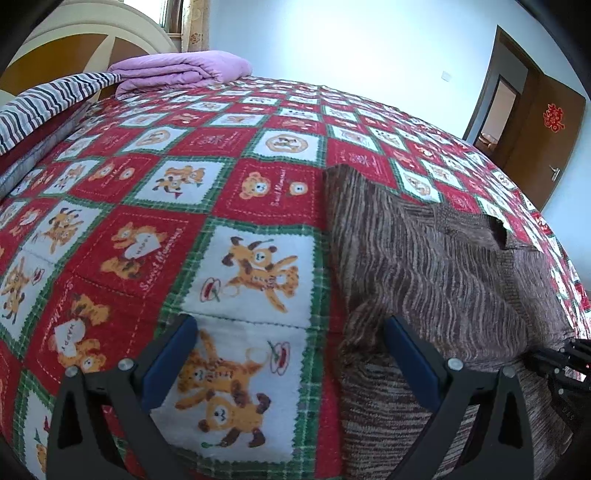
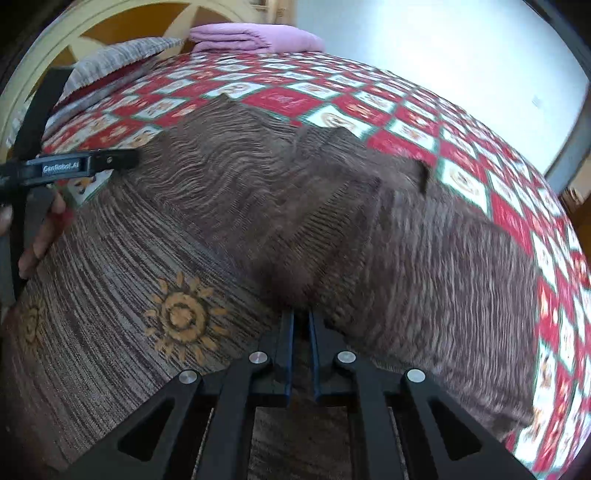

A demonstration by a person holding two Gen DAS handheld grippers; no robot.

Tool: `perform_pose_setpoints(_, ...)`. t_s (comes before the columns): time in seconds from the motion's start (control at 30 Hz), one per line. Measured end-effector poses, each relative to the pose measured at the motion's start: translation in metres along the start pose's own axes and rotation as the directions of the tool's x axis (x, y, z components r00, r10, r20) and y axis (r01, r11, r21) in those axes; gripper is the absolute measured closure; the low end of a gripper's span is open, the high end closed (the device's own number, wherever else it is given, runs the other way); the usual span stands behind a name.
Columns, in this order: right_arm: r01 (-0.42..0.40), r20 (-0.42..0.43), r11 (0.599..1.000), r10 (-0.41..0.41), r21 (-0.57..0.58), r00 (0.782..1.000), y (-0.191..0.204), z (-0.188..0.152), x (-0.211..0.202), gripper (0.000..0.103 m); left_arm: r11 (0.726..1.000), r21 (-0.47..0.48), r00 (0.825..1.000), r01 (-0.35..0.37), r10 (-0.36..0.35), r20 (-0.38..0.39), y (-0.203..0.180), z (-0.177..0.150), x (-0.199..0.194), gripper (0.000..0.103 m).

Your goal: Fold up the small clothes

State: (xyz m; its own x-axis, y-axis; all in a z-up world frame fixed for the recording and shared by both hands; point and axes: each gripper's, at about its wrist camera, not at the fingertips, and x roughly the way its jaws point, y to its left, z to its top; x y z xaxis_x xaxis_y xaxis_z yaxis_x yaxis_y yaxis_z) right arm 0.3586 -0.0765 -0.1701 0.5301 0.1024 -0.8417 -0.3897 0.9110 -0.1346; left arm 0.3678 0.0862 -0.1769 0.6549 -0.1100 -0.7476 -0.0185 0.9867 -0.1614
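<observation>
A brown striped garment lies on a bed covered by a red, white and green bear-print quilt. At the far end sit a folded purple blanket, a striped pillow and the cream headboard; a brown door stands at the right of the room. Nothing blocks the garment except the grippers themselves.

The left gripper hangs with its blue fingers spread wide, one over the quilt and the other at the garment's left edge, holding nothing.

The right wrist view shows what the left does not: orange sun motifs on the garment's near panel, and the left gripper's side with the person's hand behind it. The right gripper has its fingers pressed nearly together on a bunched fold of the garment; the cloth seems pinched between them, though blur makes this uncertain.
</observation>
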Motion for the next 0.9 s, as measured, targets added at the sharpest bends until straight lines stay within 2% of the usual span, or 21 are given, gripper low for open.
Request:
perform_pose_setpoints(0.1,-0.025,0.049,0.995,0.02,0.095,0.999,-0.014,0.005,-0.015,0.094,1.0,0.019,1.0,-0.02,0.02,-0.007,-0.004,-0.001,0.001,0.0)
perform_pose_setpoints(0.27,-0.206,0.131,0.948,0.178,0.244,0.975,-0.029,0.032,-0.018,0.093,0.997,0.053,0.999,-0.047,0.048,-0.014,-0.009,-0.002,0.003,0.0)
perform_pose_setpoints(0.3,-0.229,0.141,0.941,0.199,0.25,0.97,-0.029,0.038,-0.012,0.086,0.997,0.058,0.999,-0.05,0.051,-0.017,-0.01,-0.002,0.004,0.0)
perform_pose_setpoints(0.33,-0.237,0.138,0.938,0.208,0.253,0.968,-0.026,0.044,-0.004,0.07,0.997,0.063,0.998,-0.051,0.053,-0.021,-0.011,-0.002,0.004,0.0)
perform_pose_setpoints(0.37,-0.236,0.108,0.935,0.214,0.264,0.971,-0.026,0.048,0.011,0.064,0.996,0.074,0.998,-0.055,0.057,-0.027,-0.012,-0.003,0.005,0.0)
perform_pose_setpoints(0.43,-0.18,0.034,0.941,0.178,0.288,0.984,-0.025,0.054,0.035,0.063,0.992,0.103,0.996,-0.071,0.075,-0.037,-0.016,-0.005,0.006,0.0)
perform_pose_setpoints(0.57,-0.021,0.014,0.972,0.018,0.234,1.0,-0.008,0.06,0.032,0.063,0.99,0.112,0.995,-0.084,0.088,-0.036,-0.016,-0.01,0.002,0.0)
perform_pose_setpoints(0.6,-0.03,0.032,0.973,0.023,0.23,0.999,-0.003,0.062,0.026,0.063,0.993,0.093,0.996,-0.076,0.08,-0.035,-0.013,-0.01,0.0,0.0)
perform_pose_setpoints(0.67,-0.131,0.101,0.967,0.111,0.219,0.989,0.007,0.063,0.012,0.063,0.994,0.074,0.996,-0.076,0.079,-0.039,-0.01,-0.01,0.0,0.0)
perform_pose_setpoints(0.7,-0.156,0.112,0.967,0.136,0.2,0.984,0.016,0.062,0.01,0.062,0.994,0.072,0.995,-0.086,0.088,-0.037,-0.01,-0.011,-0.001,0.0)
perform_pose_setpoints(0.73,-0.172,0.101,0.97,0.156,0.173,0.983,0.024,0.061,0.012,0.061,0.992,0.077,0.994,-0.101,0.103,-0.033,-0.011,-0.012,-0.001,0.0)
perform_pose_setpoints(0.8,-0.19,-0.009,0.975,0.192,0.111,0.981,0.05,0.052,0.031,0.059,0.991,0.071,0.993,-0.115,0.117,-0.028,-0.01,-0.014,-0.004,0.0)
perform_pose_setpoints(0.83,-0.167,-0.013,0.983,0.169,0.081,0.986,0.057,0.048,0.034,0.058,0.991,0.061,0.993,-0.116,0.118,-0.03,-0.008,-0.015,-0.004,0.0)
perform_pose_setpoints(0.87,-0.141,0.024,0.989,0.14,0.05,0.99,0.063,0.044,0.025,0.057,0.992,0.053,0.993,-0.115,0.117,-0.032,-0.006,-0.016,-0.006,0.0)
perform_pose_setpoints(0.9,-0.147,0.02,0.988,0.146,0.05,0.989,0.063,0.042,0.02,0.057,0.992,0.05,0.993,-0.112,0.114,-0.032,-0.005,-0.016,-0.007,0.0)
